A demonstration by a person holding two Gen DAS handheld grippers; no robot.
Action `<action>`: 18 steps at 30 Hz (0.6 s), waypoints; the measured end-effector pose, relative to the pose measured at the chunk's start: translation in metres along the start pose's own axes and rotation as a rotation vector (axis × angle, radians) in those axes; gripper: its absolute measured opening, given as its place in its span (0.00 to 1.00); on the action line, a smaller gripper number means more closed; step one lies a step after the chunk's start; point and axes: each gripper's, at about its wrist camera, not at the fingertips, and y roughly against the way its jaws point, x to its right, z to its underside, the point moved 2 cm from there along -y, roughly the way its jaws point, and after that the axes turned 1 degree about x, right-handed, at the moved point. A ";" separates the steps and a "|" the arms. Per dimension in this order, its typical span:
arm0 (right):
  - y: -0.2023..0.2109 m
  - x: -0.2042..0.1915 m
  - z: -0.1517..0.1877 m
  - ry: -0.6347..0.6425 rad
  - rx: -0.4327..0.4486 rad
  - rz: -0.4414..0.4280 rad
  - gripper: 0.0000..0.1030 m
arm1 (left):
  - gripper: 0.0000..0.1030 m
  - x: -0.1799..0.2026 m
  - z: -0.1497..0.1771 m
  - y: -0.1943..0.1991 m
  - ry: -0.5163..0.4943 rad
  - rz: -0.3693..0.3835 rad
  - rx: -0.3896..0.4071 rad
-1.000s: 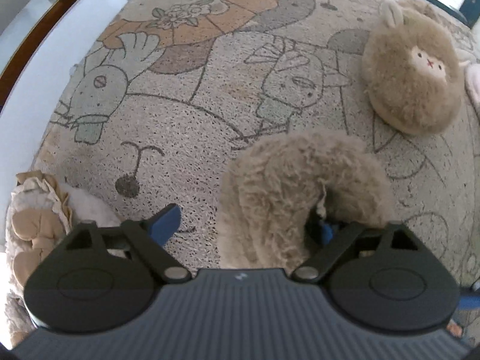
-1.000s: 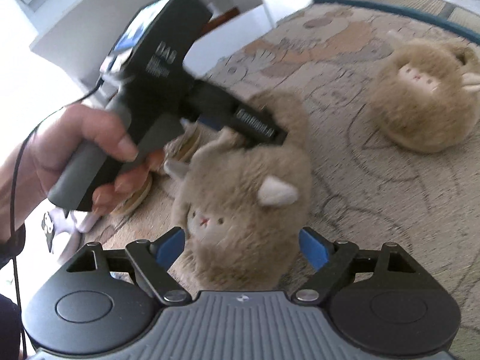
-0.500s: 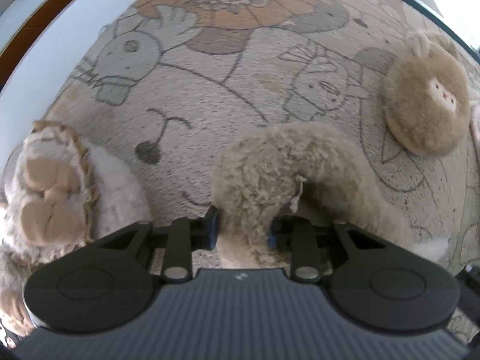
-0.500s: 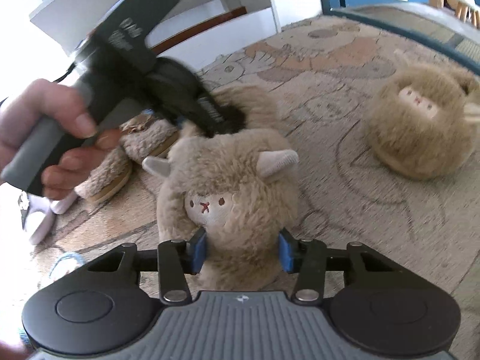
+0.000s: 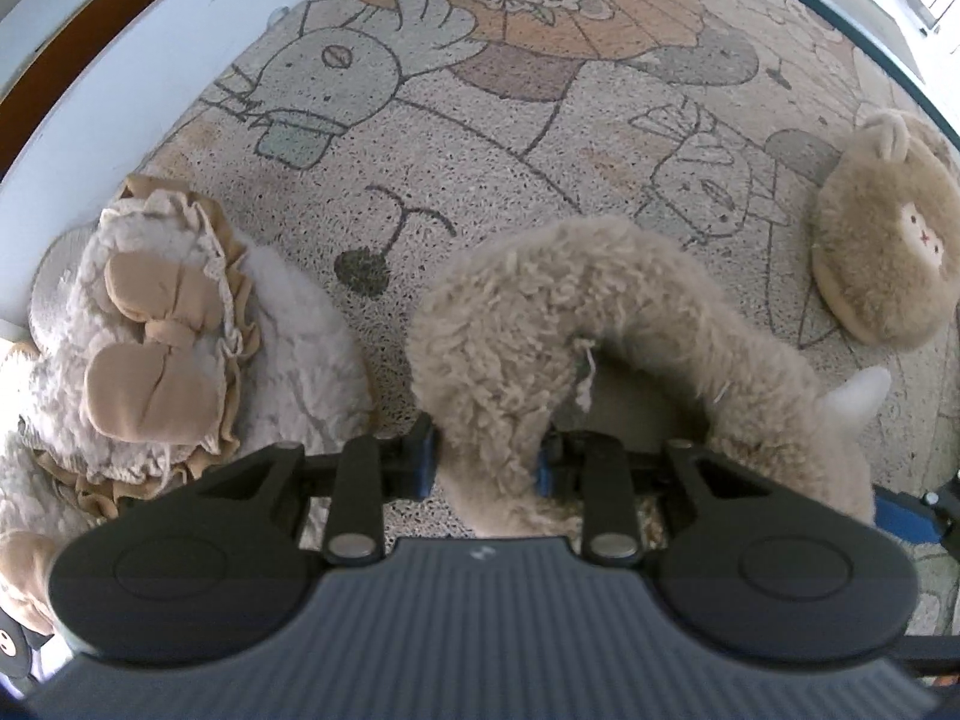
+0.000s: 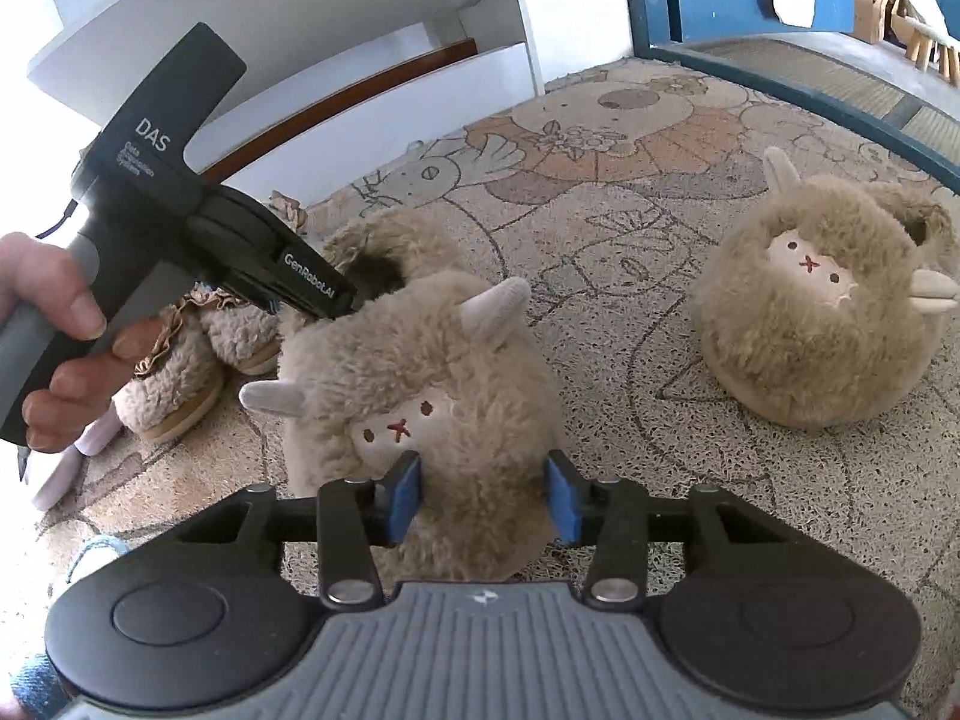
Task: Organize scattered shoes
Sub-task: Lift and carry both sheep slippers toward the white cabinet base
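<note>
Clamping the fuzzy heel collar of a tan lamb slipper (image 5: 540,324), the left gripper (image 5: 483,462) has its blue pads pressed into the fleece from both sides, one outside the collar and one inside the opening. At the slipper's other end, the right gripper (image 6: 483,492) straddles the toe just below the stitched lamb face; its jaws are opening, though the blue pads (image 6: 403,495) are in contact with the fur on either side. So both tools meet on the one slipper (image 6: 414,396), which sits on a cartoon-printed rug (image 5: 480,120).

Just to the left of the left gripper lies a cream fleece slipper with a beige bow and ruffle (image 5: 156,348), close beside the held one but not touching it; in the right wrist view a pair of them (image 6: 192,354) shows beyond the left tool's body, which a hand (image 6: 54,336) grips by the handle. Further off to the right of both grippers, well apart, rests the matching lamb slipper (image 6: 810,312), face turned toward the right gripper. White furniture (image 6: 300,48) borders the rug beyond.
</note>
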 end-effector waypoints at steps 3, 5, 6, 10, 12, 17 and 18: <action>0.000 0.002 0.002 -0.010 0.002 0.001 0.59 | 0.27 -0.001 0.000 -0.001 0.006 -0.001 0.001; 0.002 0.002 0.003 -0.016 0.003 -0.002 0.63 | 0.28 0.000 0.001 -0.001 0.010 -0.004 0.002; 0.002 0.001 0.004 -0.018 0.003 -0.005 0.65 | 0.28 0.000 0.001 -0.001 0.010 -0.004 0.002; 0.003 -0.001 0.007 -0.023 0.001 -0.010 0.72 | 0.29 0.001 0.001 -0.002 0.008 -0.008 0.005; 0.003 -0.002 0.009 -0.026 0.000 -0.012 0.75 | 0.32 0.001 0.000 -0.002 0.004 -0.011 0.010; 0.003 -0.006 0.014 -0.027 -0.010 -0.017 0.81 | 0.48 0.003 0.000 0.002 -0.015 -0.018 0.035; 0.003 -0.008 0.015 -0.023 -0.013 -0.019 0.83 | 0.56 0.004 0.001 0.004 -0.019 -0.016 0.043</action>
